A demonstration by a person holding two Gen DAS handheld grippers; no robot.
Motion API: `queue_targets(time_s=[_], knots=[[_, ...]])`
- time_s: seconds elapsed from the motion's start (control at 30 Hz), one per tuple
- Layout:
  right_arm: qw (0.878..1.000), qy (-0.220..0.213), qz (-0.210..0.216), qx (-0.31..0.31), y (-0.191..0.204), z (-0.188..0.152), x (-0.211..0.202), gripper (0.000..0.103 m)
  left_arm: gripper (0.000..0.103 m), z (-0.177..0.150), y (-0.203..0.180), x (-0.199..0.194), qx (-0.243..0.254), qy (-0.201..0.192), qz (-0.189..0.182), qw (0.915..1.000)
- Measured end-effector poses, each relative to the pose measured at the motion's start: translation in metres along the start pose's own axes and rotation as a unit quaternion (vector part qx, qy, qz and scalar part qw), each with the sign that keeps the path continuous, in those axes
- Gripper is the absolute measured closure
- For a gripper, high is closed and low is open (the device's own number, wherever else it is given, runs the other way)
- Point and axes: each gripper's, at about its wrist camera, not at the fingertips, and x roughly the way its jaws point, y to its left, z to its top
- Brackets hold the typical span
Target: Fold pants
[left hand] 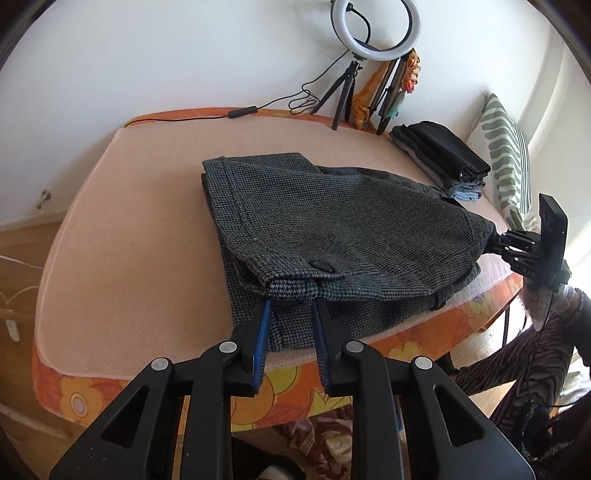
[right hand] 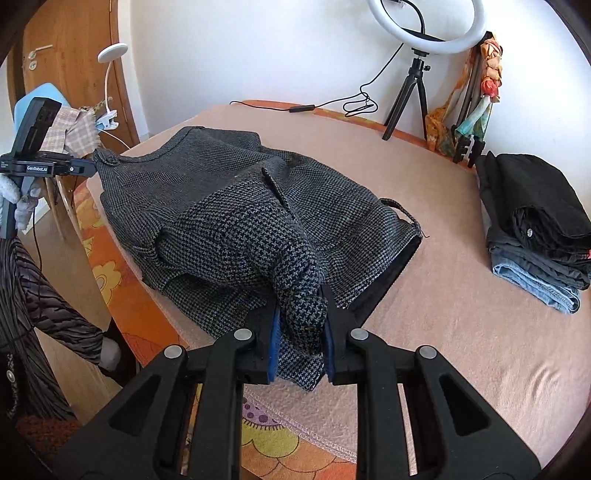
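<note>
Houndstooth wool pants (right hand: 240, 206), thickly folded

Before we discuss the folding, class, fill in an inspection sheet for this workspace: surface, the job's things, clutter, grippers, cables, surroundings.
Surface: pink cover over a flowered orange mattress.
Job's things: grey checked pants, partly folded, one edge lifted.
Clutter: stack of folded clothes beside the pants, apart from them.
Grippers: left gripper shut on the pants' near edge; right gripper shut on a bunched corner.
Cables: black cable lying along the far edge, leading to the ring light.
Surroundings: white wall, tripod, striped pillow, wooden door.
</note>
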Motion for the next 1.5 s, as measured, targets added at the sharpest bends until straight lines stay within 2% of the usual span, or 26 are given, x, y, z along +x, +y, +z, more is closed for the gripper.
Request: queue_targets(time_s=[0.1, 0.17, 0.23, 0.4, 0.5, 0.53, 0.6, 0.67, 0.77, 0.83, 0.93, 1.0, 1.07, 1.23, 1.47, 1.5], knots=[[1.0, 0.005, 0.0, -0.013, 0.006, -0.003, 0.002, 0.083, 0.082, -0.006, 0.003, -0.013, 0.008, 0.01, 0.016, 0.9998], [1.0, 0.011, 0.001, -0.018, 0.008, -0.004, 0.004, 0.083, 0.082, -0.003, 0.009, -0.021, 0.002, 0.004, 0.03, 0.9995], [0.999, 0.016, -0.011, -0.03, 0.011, -0.005, 0.006, 0.083, 0.082, 0.006, 0.015, -0.026, -0.014, -0.01, 0.028, 0.9994], [0.996, 0.016, -0.041, -0.074, 0.024, -0.01, 0.002, 0.083, 0.082, 0.033, 0.006, -0.009, -0.019, -0.025, -0.004, 0.9995], [0.994, 0.038, -0.038, -0.09, 0.026, -0.018, 0.004, 0.083, 0.082, 0.046, -0.016, 0.015, 0.004, -0.016, -0.028, 0.9995], [0.994, 0.043, -0.032, -0.09, 0.024, -0.019, 0.002, 0.08, 0.082, 0.05, -0.024, 0.023, 0.012, -0.013, -0.039, 0.9991], [0.997, 0.041, -0.008, -0.066, 0.015, -0.019, -0.005, 0.072, 0.082, 0.055, -0.042, 0.04, 0.028, -0.005, -0.06, 0.9978], [0.999, 0.028, 0.036, -0.023, -0.001, -0.015, -0.018, 0.048, 0.082, 0.058, -0.06, 0.056, 0.046, 0.005, -0.084, 0.9954], [0.996, -0.01, 0.08, 0.046, -0.031, -0.008, -0.037, 0.032, 0.082, 0.058, -0.087, 0.077, 0.077, 0.022, -0.11, 0.9906], [0.989, -0.03, 0.097, 0.104, -0.056, -0.001, -0.041, 0.03, 0.082, 0.055, -0.101, 0.088, 0.099, 0.036, -0.122, 0.987], [0.979, -0.035, 0.067, 0.192, -0.094, 0.007, -0.028, 0.028, 0.082, 0.046, -0.12, 0.104, 0.125, 0.062, -0.139, 0.9804], [0.974, -0.023, 0.032, 0.225, -0.113, 0.015, -0.01, 0.028, 0.082, 0.039, -0.129, 0.112, 0.143, 0.079, -0.14, 0.9765], [0.969, -0.011, 0.018, 0.246, -0.127, 0.022, 0.01, 0.028, 0.082, 0.034, -0.132, 0.115, 0.158, 0.085, -0.132, 0.9748], [0.953, 0.015, 0.011, 0.303, -0.153, 0.03, 0.054, 0.028, 0.082, 0.031, -0.122, 0.116, 0.131, 0.093, -0.147, 0.976], [0.934, 0.032, 0.068, 0.35, -0.168, 0.032, 0.091, 0.028, 0.082, 0.03, -0.115, 0.105, 0.126, 0.088, -0.155, 0.9759], [0.931, 0.032, 0.083, 0.353, -0.167, 0.033, 0.093, 0.031, 0.082, 0.031, -0.113, 0.099, 0.124, 0.082, -0.156, 0.9765]])
